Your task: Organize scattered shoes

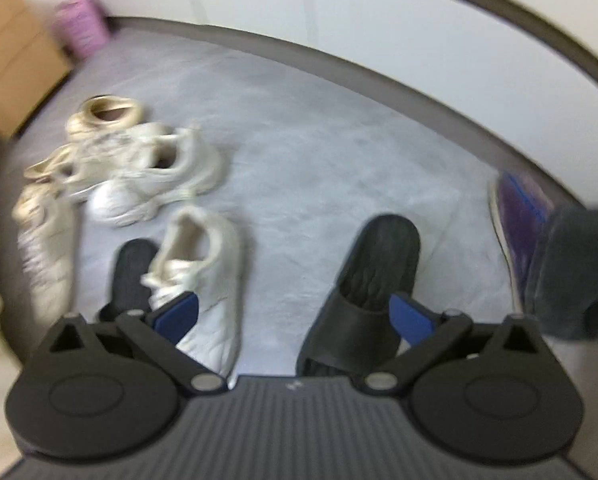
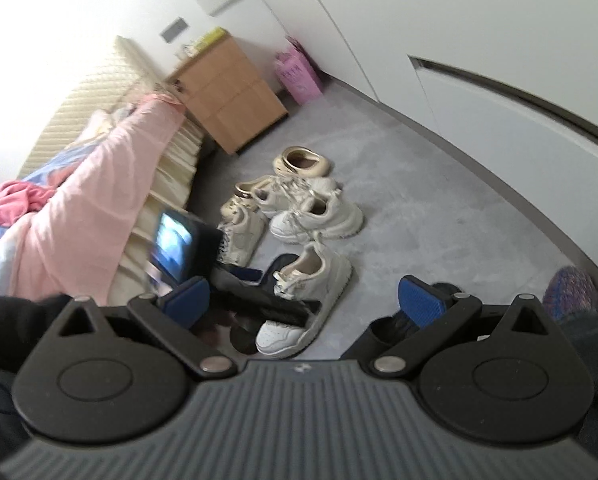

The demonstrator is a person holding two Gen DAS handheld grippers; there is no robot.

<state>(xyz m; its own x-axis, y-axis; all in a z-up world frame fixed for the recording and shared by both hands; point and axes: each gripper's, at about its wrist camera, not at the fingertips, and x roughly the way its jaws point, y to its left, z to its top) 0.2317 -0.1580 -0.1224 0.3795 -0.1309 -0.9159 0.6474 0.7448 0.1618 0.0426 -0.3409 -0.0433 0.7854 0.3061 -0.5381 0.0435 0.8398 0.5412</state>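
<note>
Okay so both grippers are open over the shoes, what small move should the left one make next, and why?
Probably ease the left gripper down onto the black slide sandal and close. It is open and holding nothing, the sandal lies closest, beside its right finger, and its mate sits apart beyond the white sneaker.

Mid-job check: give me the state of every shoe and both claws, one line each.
Left claw: open, empty, above the floor.
Right claw: open, empty.
Black slide: flat on the floor, apart from the others.
White sneaker: upright, resting partly on a second black slide.
Sneaker pile: jumbled, unsorted.
Beige clog: upright, beside the pile.
</note>
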